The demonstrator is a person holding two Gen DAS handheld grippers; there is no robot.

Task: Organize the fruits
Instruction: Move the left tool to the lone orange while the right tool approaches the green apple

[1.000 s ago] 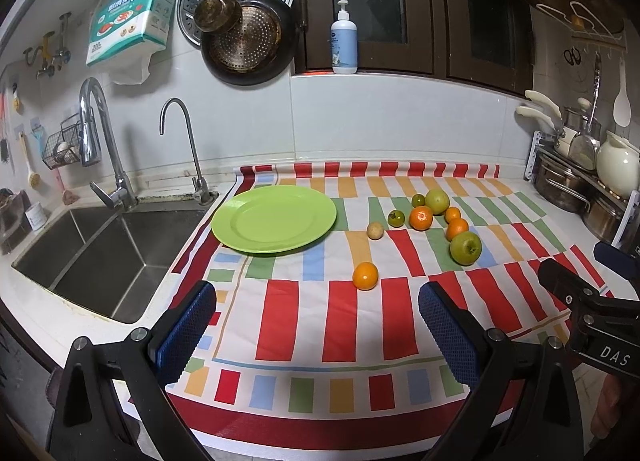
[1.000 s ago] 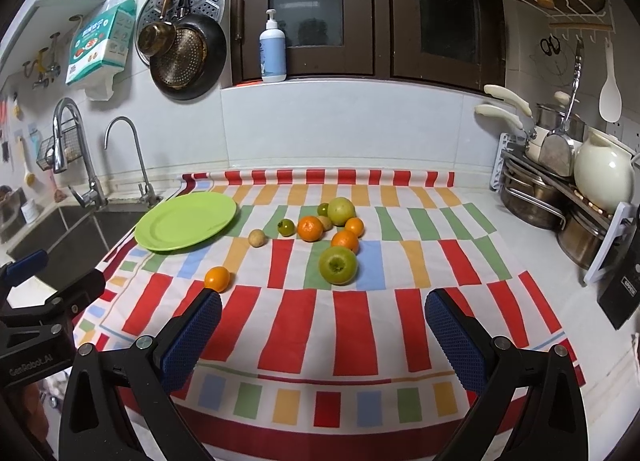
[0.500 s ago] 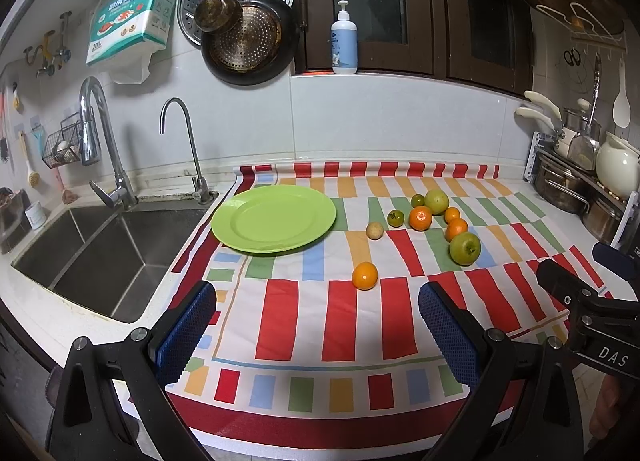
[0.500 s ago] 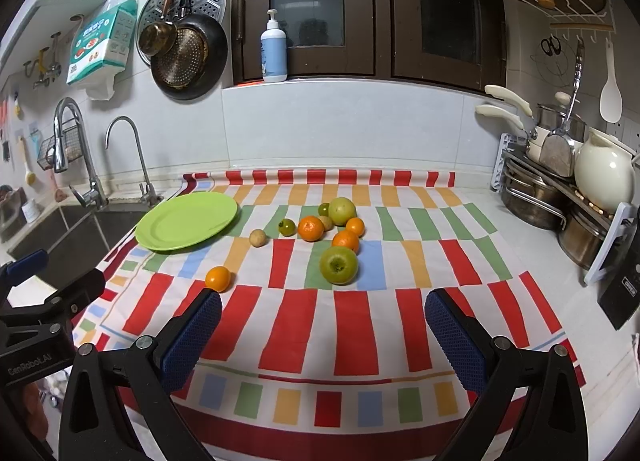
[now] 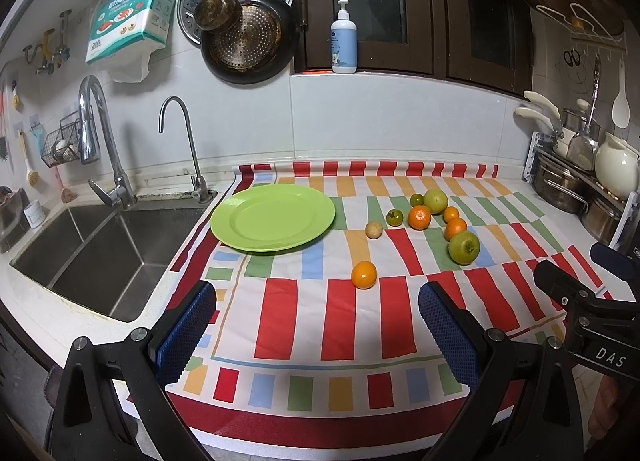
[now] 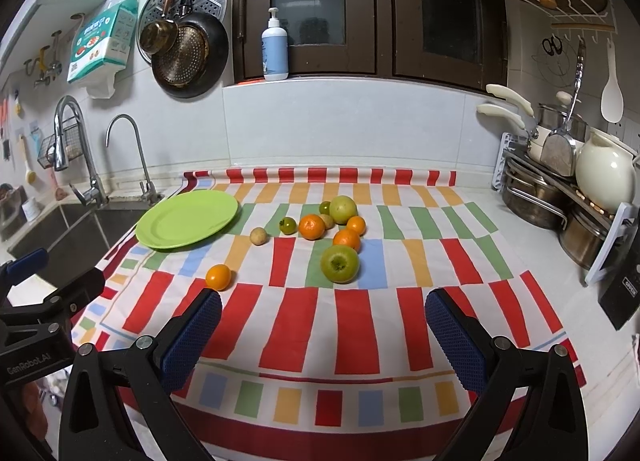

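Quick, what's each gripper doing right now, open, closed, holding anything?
Left gripper: open, holding nothing.
Right gripper: open, holding nothing.

You made no visible change: neither your grippers nor any fruit shifted between the earlier views and this one.

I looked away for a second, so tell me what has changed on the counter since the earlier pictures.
Nothing has visibly changed. The left gripper and right gripper hang open and empty over the striped cloth; no fruit was taken or released. The green plate is bare and the lone orange lies apart from the cluster.
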